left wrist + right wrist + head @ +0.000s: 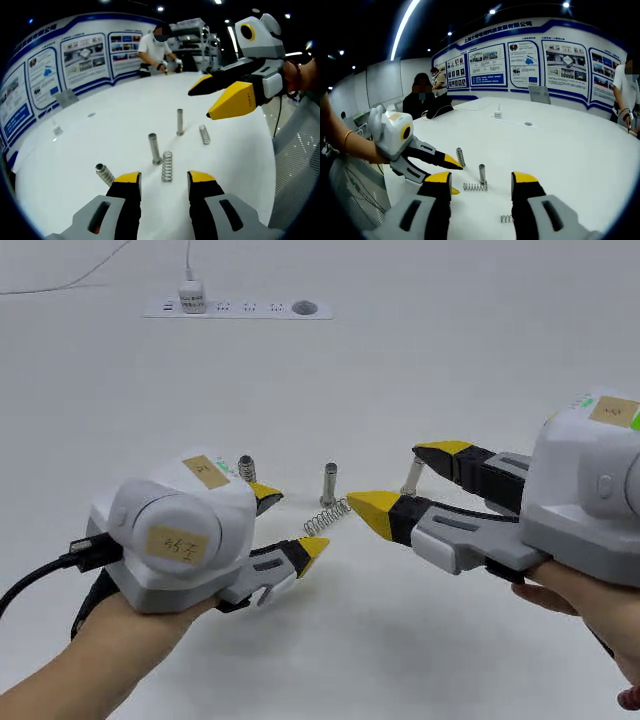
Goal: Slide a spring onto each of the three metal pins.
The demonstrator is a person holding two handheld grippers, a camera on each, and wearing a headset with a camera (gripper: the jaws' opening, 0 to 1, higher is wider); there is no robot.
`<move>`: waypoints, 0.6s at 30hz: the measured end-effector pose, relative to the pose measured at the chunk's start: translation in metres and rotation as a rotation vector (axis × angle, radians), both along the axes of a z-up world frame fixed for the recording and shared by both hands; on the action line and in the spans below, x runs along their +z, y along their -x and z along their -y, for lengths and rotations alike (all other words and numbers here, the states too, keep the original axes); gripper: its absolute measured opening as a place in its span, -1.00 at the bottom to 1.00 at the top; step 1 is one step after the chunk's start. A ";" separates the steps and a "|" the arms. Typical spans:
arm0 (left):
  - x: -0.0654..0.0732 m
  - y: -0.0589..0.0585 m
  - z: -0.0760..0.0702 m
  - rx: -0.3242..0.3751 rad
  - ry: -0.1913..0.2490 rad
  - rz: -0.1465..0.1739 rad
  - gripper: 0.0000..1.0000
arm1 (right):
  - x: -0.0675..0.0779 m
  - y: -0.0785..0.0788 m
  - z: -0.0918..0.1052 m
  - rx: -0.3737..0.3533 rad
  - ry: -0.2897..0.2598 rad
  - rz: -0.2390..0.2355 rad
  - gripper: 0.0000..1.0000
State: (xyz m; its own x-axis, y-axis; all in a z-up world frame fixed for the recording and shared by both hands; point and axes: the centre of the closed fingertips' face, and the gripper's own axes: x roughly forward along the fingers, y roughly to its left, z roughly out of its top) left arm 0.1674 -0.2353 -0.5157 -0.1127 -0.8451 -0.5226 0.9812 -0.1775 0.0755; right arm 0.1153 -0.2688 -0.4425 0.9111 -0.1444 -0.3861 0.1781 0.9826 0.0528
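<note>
Now | left gripper (297,519) jaws apart | right gripper (386,473) jaws apart | spring (327,517) lies flat between their tips | wide table (400,640) all around

Head view: my right gripper (383,474) runs off the right edge, and one pin (411,480) loses its top at that gripper's upper jaw. My left gripper (303,518) covers the base of the spring-wrapped pin (247,468). Right gripper view: a spring (505,218) sits half behind my jaw
</note>
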 end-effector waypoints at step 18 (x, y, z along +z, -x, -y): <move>-0.025 0.002 0.012 -0.019 -0.058 -0.036 -0.56 | -0.018 0.021 0.002 -0.009 -0.040 -0.023 0.08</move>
